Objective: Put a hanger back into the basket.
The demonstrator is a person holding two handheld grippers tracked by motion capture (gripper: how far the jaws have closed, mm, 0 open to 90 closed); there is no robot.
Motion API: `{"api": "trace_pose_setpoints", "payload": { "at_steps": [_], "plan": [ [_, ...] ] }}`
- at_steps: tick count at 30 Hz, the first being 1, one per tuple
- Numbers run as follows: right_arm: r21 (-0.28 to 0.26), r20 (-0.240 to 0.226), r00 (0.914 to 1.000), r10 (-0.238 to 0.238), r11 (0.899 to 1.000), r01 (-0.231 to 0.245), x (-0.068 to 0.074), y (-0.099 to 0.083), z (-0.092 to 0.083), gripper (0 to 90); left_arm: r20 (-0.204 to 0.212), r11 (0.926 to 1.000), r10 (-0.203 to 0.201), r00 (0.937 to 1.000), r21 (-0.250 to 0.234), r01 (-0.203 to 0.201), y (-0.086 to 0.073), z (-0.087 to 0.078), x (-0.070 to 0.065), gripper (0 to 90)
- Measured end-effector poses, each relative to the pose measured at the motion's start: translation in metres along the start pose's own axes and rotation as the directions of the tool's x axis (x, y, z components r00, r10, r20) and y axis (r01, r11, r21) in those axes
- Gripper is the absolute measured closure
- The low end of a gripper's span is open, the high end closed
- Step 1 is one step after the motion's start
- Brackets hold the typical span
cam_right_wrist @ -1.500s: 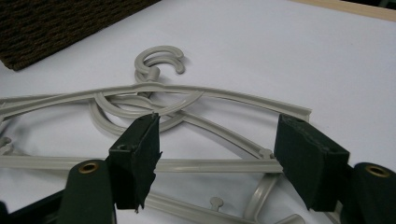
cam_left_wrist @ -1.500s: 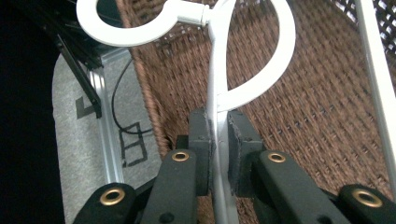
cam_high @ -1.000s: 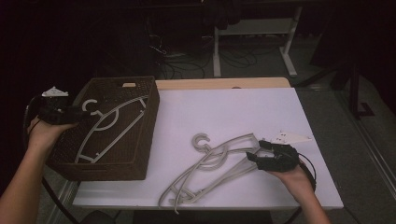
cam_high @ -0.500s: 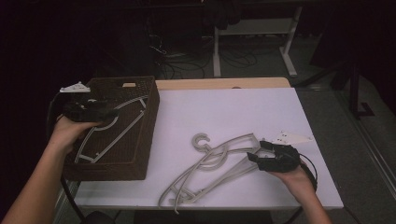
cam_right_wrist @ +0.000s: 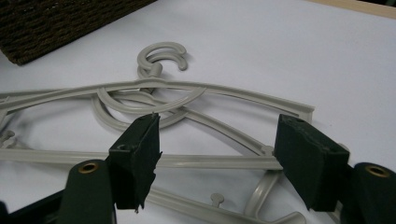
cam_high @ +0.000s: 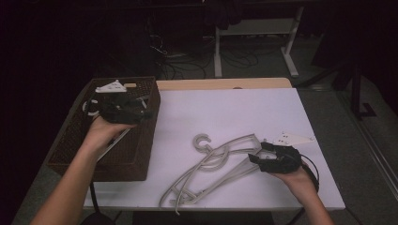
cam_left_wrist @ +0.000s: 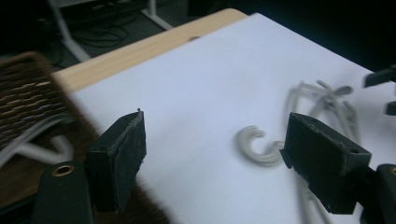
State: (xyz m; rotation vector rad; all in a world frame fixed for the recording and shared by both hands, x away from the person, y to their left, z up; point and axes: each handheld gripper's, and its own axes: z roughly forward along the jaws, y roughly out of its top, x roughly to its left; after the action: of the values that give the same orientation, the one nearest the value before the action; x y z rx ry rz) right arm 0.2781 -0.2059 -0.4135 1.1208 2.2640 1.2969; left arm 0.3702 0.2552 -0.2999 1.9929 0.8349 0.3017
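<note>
Since the earlier frame our left gripper has swung rightward over the basket, jaws just opening, empty. Our right gripper, spread, straddles the hangers, which stretch lower-left from it; it is nearer.

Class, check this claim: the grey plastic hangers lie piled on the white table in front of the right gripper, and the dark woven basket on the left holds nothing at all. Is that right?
One detail is wrong: the dark woven basket is not empty. The high view shows a grey plastic hanger lying inside it, partly under the left gripper. The rest stands: the grey plastic hangers lie piled on the white table in front of the right gripper.
</note>
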Motion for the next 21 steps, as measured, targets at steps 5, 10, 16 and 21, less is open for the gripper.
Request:
{"api": "trace_pose_setpoints", "payload": {
  "at_steps": [5,10,16,21],
  "plan": [
    [0.009,-0.009,1.0,0.0,1.0,0.0,-0.001,-0.001,0.001,30.5,0.057,0.9997,0.024,0.9981,0.005,-0.024,0.004,0.026,-0.029,19.3],
    [0.012,-0.017,0.9999,-0.003,1.0,0.003,-0.001,-0.002,0.002,30.5,0.098,0.9985,0.048,0.994,0.02,-0.051,0.0,0.05,-0.053,18.7],
    [0.023,-0.023,0.9997,-0.007,1.0,0.007,-0.001,-0.003,0.002,30.7,0.127,0.9973,0.054,0.9904,0.044,-0.06,-0.013,0.072,-0.071,18.7],
    [0.029,-0.027,0.9996,-0.007,1.0,0.008,0.0,-0.003,0.004,30.7,0.136,0.9929,0.058,0.9891,0.095,-0.071,-0.034,0.091,-0.083,18.8]
  ]
}}
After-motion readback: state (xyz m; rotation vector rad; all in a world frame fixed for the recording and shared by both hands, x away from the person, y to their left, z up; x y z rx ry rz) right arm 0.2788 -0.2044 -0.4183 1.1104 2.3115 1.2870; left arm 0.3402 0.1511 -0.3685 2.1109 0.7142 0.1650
